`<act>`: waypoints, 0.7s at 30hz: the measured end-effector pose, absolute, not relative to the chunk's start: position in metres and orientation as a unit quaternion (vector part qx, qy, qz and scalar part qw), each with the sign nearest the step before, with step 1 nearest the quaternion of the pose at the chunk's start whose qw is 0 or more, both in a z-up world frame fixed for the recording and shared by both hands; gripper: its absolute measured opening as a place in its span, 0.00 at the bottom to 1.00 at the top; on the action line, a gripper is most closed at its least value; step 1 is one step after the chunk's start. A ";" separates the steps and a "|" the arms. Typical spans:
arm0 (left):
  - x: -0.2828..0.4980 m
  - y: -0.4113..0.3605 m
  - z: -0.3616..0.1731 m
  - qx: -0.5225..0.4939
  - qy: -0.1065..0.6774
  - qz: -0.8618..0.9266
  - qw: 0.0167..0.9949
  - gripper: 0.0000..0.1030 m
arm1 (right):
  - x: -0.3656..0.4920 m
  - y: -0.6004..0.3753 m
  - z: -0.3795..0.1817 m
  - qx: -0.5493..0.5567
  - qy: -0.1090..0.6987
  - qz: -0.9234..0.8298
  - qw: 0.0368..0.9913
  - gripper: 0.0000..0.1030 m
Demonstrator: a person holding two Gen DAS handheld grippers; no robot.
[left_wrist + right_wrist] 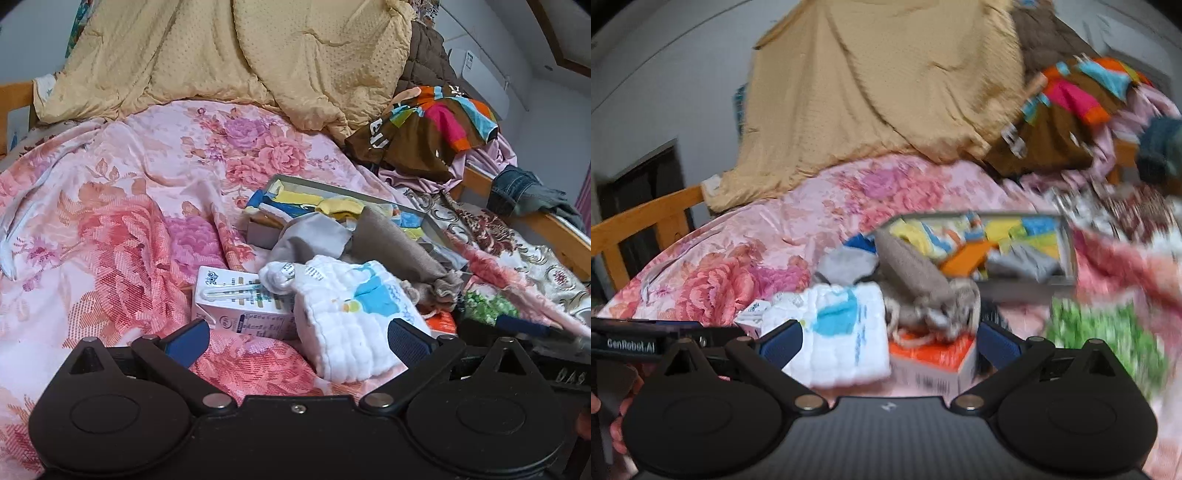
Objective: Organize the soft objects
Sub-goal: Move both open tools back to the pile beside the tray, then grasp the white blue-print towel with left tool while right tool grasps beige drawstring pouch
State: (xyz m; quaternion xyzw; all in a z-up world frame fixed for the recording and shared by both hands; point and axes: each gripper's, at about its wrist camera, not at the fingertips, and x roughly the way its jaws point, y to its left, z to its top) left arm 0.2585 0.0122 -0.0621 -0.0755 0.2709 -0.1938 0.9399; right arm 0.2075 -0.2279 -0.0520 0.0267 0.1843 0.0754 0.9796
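Observation:
A white quilted cloth with a blue print (354, 321) lies on the floral bedspread, between my left gripper's (297, 341) open fingers. It also shows in the blurred right wrist view (842, 332). A grey-brown drawstring pouch (402, 254) lies behind it, also seen in the right wrist view (916, 280). A shallow grey box (436, 225) holds colourful folded cloths (997, 236). My right gripper (890, 343) is open over an orange and white carton (934, 358). A milk carton (236, 302) lies left of the white cloth.
A yellow quilt (258, 55) is heaped at the back. A brown garment with bright stripes (432, 125) and jeans (524, 192) lie at the right by the wooden bed rail (554, 229). A green speckled cloth (1108, 328) lies at the right.

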 end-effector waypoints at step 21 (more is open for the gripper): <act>0.283 -0.015 -0.096 -0.127 0.254 -0.260 0.923 0.99 | 0.280 -0.239 -0.064 0.015 0.198 0.111 0.974 0.89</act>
